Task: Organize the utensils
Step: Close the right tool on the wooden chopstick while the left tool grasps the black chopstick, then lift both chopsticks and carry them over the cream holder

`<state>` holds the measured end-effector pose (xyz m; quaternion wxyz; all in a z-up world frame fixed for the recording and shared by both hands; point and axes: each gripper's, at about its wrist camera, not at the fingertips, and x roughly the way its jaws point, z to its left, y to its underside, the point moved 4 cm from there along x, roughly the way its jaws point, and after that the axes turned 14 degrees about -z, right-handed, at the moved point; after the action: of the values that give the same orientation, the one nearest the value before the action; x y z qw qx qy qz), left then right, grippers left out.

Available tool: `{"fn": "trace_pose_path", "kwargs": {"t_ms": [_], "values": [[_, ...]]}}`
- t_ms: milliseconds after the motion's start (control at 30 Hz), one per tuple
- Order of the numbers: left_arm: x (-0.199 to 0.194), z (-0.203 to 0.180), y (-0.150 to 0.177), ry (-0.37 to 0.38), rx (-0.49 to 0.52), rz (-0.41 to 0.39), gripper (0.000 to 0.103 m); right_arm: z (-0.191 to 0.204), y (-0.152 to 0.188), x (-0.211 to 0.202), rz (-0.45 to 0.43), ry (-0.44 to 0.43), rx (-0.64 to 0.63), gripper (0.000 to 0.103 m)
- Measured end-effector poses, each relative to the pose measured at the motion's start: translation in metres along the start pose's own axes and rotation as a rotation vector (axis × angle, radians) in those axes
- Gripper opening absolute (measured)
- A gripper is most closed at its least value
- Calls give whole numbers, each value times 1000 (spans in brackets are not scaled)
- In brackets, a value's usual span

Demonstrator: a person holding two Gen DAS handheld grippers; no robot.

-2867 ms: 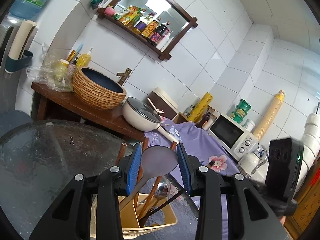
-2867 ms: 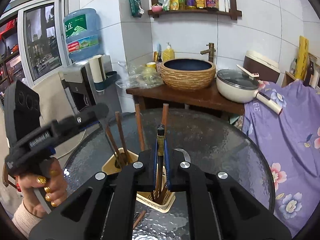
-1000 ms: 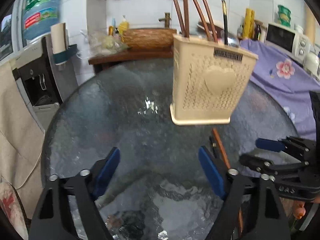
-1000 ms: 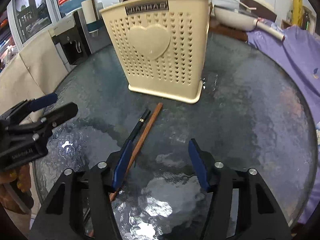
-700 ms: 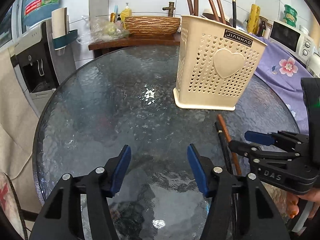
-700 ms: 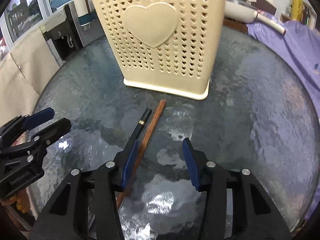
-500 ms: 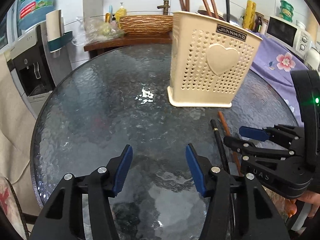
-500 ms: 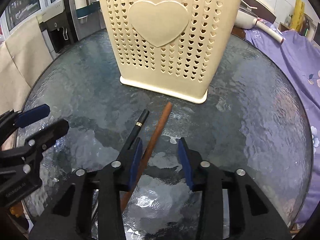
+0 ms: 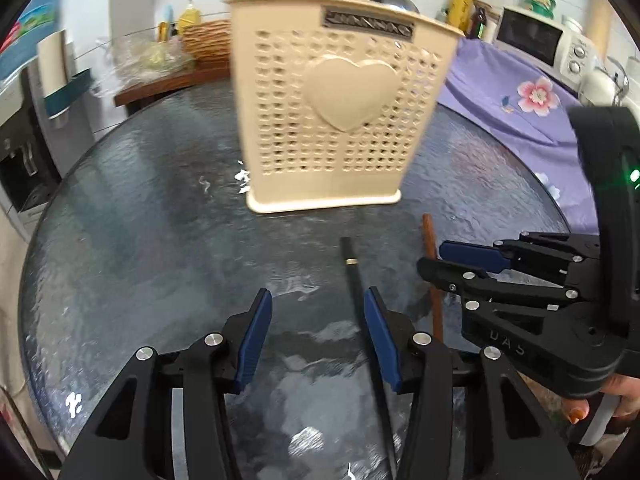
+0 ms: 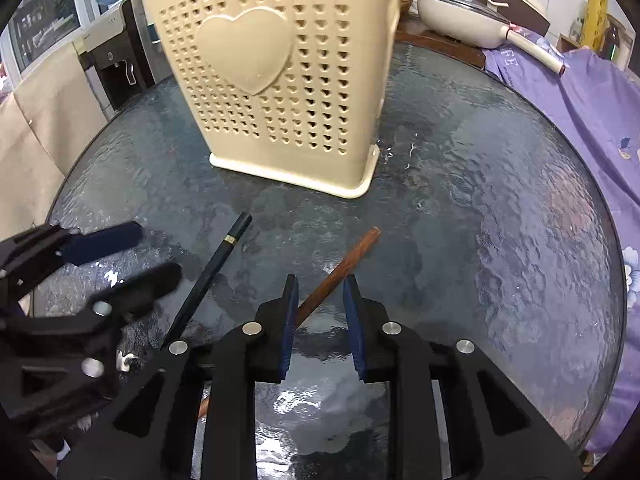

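A cream perforated utensil holder (image 9: 332, 120) with a heart stands on the round glass table (image 9: 140, 220); it also shows in the right wrist view (image 10: 280, 80), with utensil handles sticking out of its top. A black chopstick (image 9: 356, 280) and a brown wooden chopstick (image 9: 432, 264) lie in front of it. My left gripper (image 9: 318, 304) is open, low over the table, with the black chopstick (image 10: 212, 276) just inside its right finger. My right gripper (image 10: 318, 292) is open, narrower, with the brown chopstick (image 10: 340, 268) between its pads.
A purple floral cloth (image 10: 580, 92) drapes a counter to the right. A white pan (image 10: 460, 16) and a woven basin (image 9: 208, 40) sit on a wooden shelf behind the table. A microwave (image 9: 536, 40) is at far right, a water dispenser (image 10: 116, 52) at left.
Both grippers dropped from above the holder to the table in front of it. Over the last second both narrowed and closed in on the chopsticks, left by the black, right around the brown.
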<state>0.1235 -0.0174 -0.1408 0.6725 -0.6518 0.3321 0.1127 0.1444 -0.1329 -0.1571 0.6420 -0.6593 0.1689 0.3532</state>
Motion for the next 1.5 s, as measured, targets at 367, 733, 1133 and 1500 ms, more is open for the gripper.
{"fn": "trace_pose_path", "kwargs": {"t_ms": [367, 733, 1133, 1500], "values": [[27, -19, 0, -2, 62, 46, 30, -10, -9, 7, 22, -34, 57, 24], [28, -3, -5, -23, 103, 58, 12, 3, -12, 13, 27, -29, 48, 24], [28, -4, -2, -55, 95, 35, 12, 11, -11, 16, 1, 38, 15, 15], [27, -7, -2, -78, 81, 32, 7, 5, -12, 17, -12, 35, 77, 8]]}}
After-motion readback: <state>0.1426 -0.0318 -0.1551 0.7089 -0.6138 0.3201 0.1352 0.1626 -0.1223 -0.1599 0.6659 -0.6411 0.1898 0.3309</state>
